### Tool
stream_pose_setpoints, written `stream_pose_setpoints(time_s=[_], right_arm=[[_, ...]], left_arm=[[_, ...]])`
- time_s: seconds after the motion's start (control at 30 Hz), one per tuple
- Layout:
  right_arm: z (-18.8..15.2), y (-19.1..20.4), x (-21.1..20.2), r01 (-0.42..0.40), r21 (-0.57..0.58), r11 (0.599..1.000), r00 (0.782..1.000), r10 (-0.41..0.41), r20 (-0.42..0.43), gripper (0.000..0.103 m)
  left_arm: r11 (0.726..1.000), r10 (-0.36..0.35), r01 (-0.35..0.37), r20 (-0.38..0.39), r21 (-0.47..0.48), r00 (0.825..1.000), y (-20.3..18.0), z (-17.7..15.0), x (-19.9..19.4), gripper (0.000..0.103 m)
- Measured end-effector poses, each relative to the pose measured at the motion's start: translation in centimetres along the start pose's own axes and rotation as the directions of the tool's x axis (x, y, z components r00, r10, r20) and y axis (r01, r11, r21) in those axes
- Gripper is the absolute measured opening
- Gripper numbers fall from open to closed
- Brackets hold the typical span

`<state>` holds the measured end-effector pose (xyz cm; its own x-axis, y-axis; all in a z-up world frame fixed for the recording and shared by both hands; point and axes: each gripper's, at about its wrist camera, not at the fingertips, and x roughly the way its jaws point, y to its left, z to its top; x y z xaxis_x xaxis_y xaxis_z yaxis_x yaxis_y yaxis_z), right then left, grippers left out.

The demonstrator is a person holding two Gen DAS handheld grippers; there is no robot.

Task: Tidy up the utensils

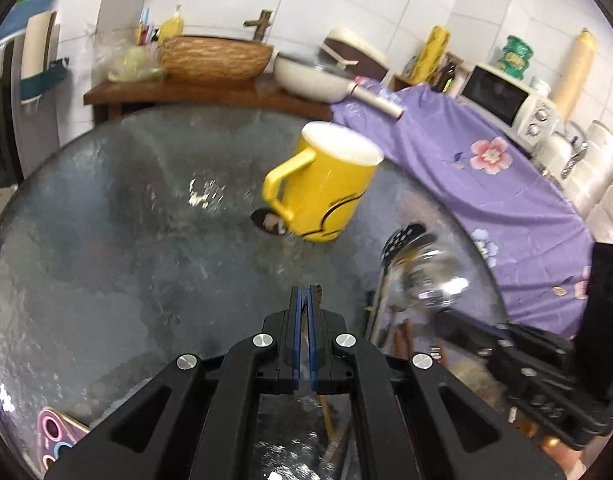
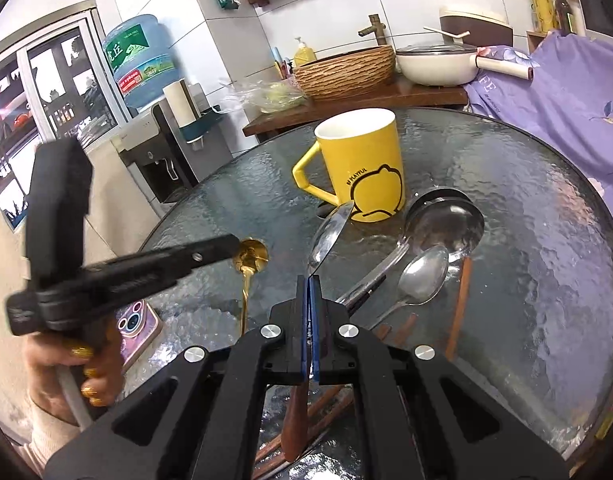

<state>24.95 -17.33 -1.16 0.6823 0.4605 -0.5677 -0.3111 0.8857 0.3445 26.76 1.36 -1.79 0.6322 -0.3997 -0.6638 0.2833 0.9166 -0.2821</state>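
A steel spoon with a wooden handle is clamped in the right gripper. Its long axis runs along the gripper's own line: bowl out ahead toward the yellow mug, tip just at the mug's base, brown handle trailing back under the jaws. The jaws are closed down on the neck of the spoon, blue pads nearly meeting.

The mug stands upright on the round glass table, handle to the left in the right wrist view. Right of the held spoon lie a steel ladle, bowl near the mug and handle running down-left, and a smaller steel spoon beside it on the same slant. Wooden chopsticks lie near them. A gold spoon lies to the left, bowl away, handle toward the camera.

The left gripper hangs over bare glass, jaws pressed together with nothing between them. In the right wrist view its tip sits just beside the gold spoon's bowl; contact cannot be told. A hand grips its handle. A phone lies on the table near that hand.
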Motion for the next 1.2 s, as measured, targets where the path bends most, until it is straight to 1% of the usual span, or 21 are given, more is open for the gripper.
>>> stream_pose_setpoints(time_s=[0.03, 0.1, 0.2, 0.3, 0.43, 0.5, 0.6, 0.63, 0.67, 0.7, 0.73, 0.8, 0.93, 1.07, 1.1, 1.13, 1.2], right_arm=[[-0.1, -0.1, 0.0, 0.002, 0.0, 1.0, 1.0, -0.002, -0.002, 0.002], [-0.2, -0.2, 0.0, 0.003, 0.001, 1.0, 1.0, -0.003, -0.002, 0.002], [-0.1, -0.2, -0.2, 0.002, 0.002, 1.0, 1.0, -0.002, 0.007, 0.002], [0.0, -0.1, -0.3, -0.003, -0.001, 1.0, 1.0, 0.003, 0.01, 0.002], [0.2, -0.3, -0.7, -0.001, 0.002, 1.0, 1.0, 0.001, 0.023, 0.002], [0.2, -0.4, -1.0, -0.001, 0.007, 1.0, 0.999, 0.001, 0.034, 0.002], [0.4, -0.6, -1.3, 0.002, 0.009, 1.0, 0.999, -0.002, 0.038, 0.002], [0.4, -0.7, -1.3, 0.002, 0.011, 1.0, 0.999, -0.003, 0.039, 0.002], [0.5, -0.7, -1.4, 0.004, 0.013, 1.0, 0.999, -0.004, 0.041, 0.002], [0.5, -0.8, -1.4, 0.005, 0.015, 1.0, 0.999, -0.005, 0.042, 0.002], [0.5, -0.8, -1.5, 0.005, 0.016, 1.0, 0.999, -0.006, 0.042, 0.002], [0.5, -0.9, -1.5, 0.006, 0.016, 1.0, 0.999, -0.007, 0.042, 0.002], [0.5, -1.0, -1.7, 0.009, 0.023, 1.0, 0.999, -0.01, 0.049, 0.002], [0.5, -1.2, -1.9, 0.012, 0.028, 1.0, 0.999, -0.014, 0.053, 0.002], [0.5, -1.3, -2.0, 0.014, 0.029, 0.999, 0.998, -0.016, 0.055, 0.002], [0.4, -1.4, -2.1, 0.015, 0.03, 0.999, 0.998, -0.017, 0.057, 0.002], [0.4, -1.7, -2.3, 0.021, 0.035, 0.999, 0.998, -0.023, 0.061, 0.002]], left_arm=[[1.0, 0.009, -0.009, 0.003, 0.001, 1.0, 0.0, -0.1, 0.0, 0.0], [1.0, -0.004, 0.004, 0.034, 0.004, 0.999, -0.3, 0.1, -0.8, 0.0], [0.999, 0.021, -0.024, 0.095, 0.036, 0.995, -1.0, 1.2, -2.8, 0.0], [0.998, 0.021, -0.029, 0.125, 0.059, 0.992, -1.4, 2.0, -4.1, 0.0], [0.997, 0.027, -0.035, 0.101, 0.073, 0.995, -1.6, 1.9, -3.8, 0.0], [0.998, 0.024, -0.03, 0.083, 0.063, 0.996, -1.5, 1.4, -3.1, 0.0], [0.998, 0.028, -0.03, 0.039, 0.059, 0.999, -1.2, 0.8, -1.8, 0.001], [0.998, 0.032, -0.034, 0.031, 0.058, 0.999, -1.1, 0.7, -1.5, 0.01], [0.998, 0.034, -0.035, 0.016, 0.058, 0.999, -1.0, 0.6, -1.0, 0.032], [0.998, 0.036, -0.036, 0.001, 0.053, 0.999, -0.9, 0.6, -0.5, 0.047], [0.998, 0.037, -0.037, -0.003, 0.046, 0.999, -0.7, 0.6, -0.3, 0.066], [0.998, 0.049, -0.048, -0.014, 0.036, 0.999, -0.4, 0.7, 0.5, 0.067], [0.992, 0.11, -0.104, -0.085, 0.073, 0.99, -0.5, 0.9, 3.1, 0.065], [0.987, 0.135, -0.124, -0.115, 0.098, 0.984, -1.1, 0.8, 4.6, 0.055], [0.988, 0.131, -0.121, -0.113, 0.097, 0.985, -1.2, 0.8, 4.7, 0.053], [0.991, 0.114, -0.105, -0.112, 0.084, 0.987, -1.2, 0.9, 4.7, 0.049], [0.994, 0.079, -0.07, -0.109, 0.079, 0.991, -1.7, 1.1, 4.6, 0.048]])
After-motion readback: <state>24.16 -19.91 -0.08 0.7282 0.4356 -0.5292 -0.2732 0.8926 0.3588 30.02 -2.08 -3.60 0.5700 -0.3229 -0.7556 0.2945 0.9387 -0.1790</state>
